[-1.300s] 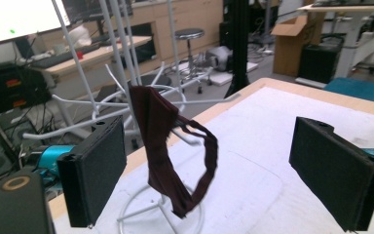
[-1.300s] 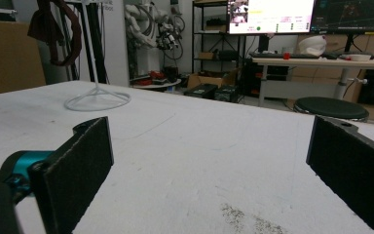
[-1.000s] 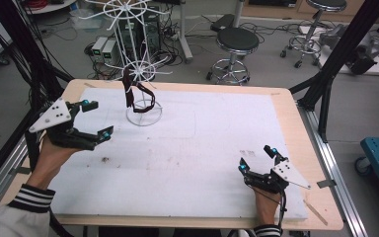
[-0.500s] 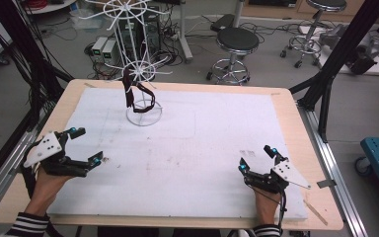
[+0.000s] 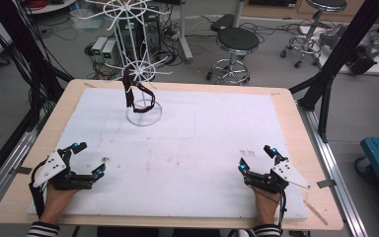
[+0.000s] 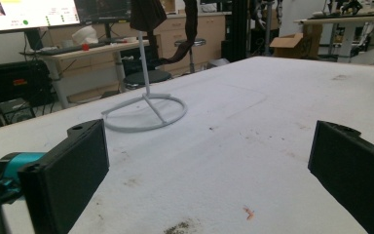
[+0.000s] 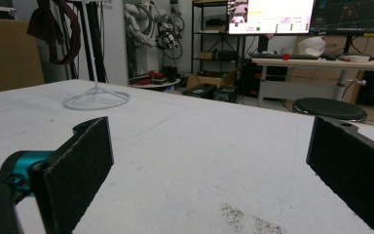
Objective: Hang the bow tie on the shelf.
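- Your left gripper point(image 5: 88, 159) rests low at the near-left of the white mat point(image 5: 217, 128), jaws wide apart and holding nothing; in the left gripper view the bare mat shows between them.
- From there the white wire stand point(image 5: 143, 112) lies ahead and a little to the right, and the dark strap point(image 5: 137, 96) hangs from its upper spokes. The strap's long axis runs roughly up and down, with a loop sagging toward the ring base point(image 6: 145, 114).
- I judge this the nearer hand for the strap; the mat between it and the stand is bare, so the path is open.
- The stand sits near the far-left edge of the table point(image 5: 296, 106), so come in from the near side.
- Your right gripper point(image 5: 257, 159) rests at the near-right, jaws likewise spread and empty, well apart from the stand, which its own view shows far off point(image 7: 96, 100).
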Demonstrator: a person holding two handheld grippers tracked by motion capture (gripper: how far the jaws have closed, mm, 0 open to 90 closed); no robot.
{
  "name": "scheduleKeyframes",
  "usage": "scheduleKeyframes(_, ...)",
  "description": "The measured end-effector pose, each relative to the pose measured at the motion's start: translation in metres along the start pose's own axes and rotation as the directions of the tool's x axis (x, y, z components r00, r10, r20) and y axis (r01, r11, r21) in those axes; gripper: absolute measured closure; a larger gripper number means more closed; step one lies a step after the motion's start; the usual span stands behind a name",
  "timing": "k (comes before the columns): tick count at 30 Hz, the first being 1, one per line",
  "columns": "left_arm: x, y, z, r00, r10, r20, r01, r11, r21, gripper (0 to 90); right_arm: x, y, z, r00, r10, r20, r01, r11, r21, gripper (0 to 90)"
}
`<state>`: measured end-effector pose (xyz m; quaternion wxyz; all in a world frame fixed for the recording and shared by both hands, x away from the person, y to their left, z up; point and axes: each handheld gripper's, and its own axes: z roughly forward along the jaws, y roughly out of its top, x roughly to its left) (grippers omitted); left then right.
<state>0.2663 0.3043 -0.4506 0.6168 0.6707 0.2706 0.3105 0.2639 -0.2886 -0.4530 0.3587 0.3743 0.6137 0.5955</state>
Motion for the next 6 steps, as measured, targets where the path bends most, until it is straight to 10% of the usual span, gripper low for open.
scheduleKeyframes(6, 0.0006, -0.0016, -0.0016, 0.9989, -0.021, -0.041, 0.020, 0.9996, -0.019, 1.7, 0.0007, 0.0000, -0.0001, 1.0000, -0.002, 0.001, 0.002, 1.000, 0.002, 2.4)
